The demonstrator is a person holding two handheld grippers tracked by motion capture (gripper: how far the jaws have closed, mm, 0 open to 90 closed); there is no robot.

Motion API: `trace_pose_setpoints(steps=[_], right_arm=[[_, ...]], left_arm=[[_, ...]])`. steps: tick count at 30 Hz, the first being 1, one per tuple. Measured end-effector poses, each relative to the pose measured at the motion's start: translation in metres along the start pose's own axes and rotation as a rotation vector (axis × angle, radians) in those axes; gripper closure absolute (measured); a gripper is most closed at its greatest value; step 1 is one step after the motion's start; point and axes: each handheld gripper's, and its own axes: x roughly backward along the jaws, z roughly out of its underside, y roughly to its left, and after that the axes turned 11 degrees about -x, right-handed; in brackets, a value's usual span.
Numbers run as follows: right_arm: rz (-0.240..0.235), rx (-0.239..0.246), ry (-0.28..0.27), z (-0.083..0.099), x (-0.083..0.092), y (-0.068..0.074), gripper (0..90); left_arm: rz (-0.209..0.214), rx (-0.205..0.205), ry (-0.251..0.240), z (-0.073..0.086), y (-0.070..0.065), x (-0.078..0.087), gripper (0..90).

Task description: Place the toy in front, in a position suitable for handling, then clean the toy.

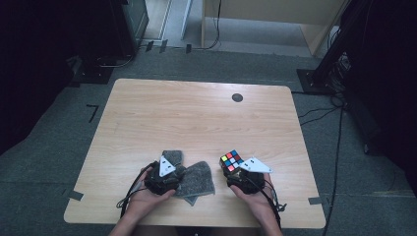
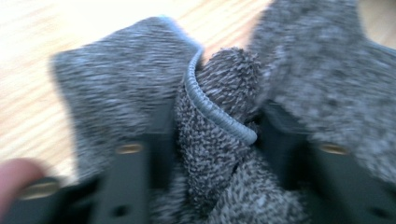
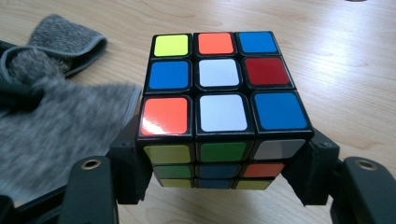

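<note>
Near the front edge of the pale wooden desk [image 1: 196, 113], the left claw [image 2: 217, 140] has its jaws clamped on a bunched fold of the soft grey terry cloth [image 2: 219, 135], hemmed edge and all, while the rest of the cloth lies rumpled on the desk. The cloth looks light, limp and grippy, so it will likely drape and drag when lifted; a thick gathered fold like this one seems a safer hold than a single thin edge (which could slide out).

Just to its right along the same front edge, the right claw [image 3: 219, 172] holds the multicoloured plastic puzzle cube [image 3: 219, 107] by two opposite side faces. The cube is rigid, smooth and glossy, probably light; its layers can twist, so flat faces pressed squarely suit it best.
</note>
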Motion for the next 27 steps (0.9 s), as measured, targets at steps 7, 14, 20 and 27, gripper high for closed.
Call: trace_pose_setpoints(steps=[7, 14, 20, 27], right_arm=[[-0.019, 0.020, 0.010, 0.001, -0.003, 0.009, 34.1], [-0.039, 0.055, 0.033, 0.003, -0.008, 0.020, 34.1], [-0.070, 0.079, 0.036, 0.004, -0.010, 0.033, 34.1], [-0.109, 0.160, 0.045, 0.011, -0.015, 0.067, 34.1]], left_arm=[[0.062, 0.132, -0.123, 0.004, 0.022, 0.012, 74.4], [0.045, 0.173, -0.305, -0.003, 0.032, 0.038, 74.7], [0.111, 0.180, -0.411, -0.017, 0.028, 0.055, 74.4], [0.230, 0.138, -0.437, -0.034, 0.001, 0.051, 73.5]])
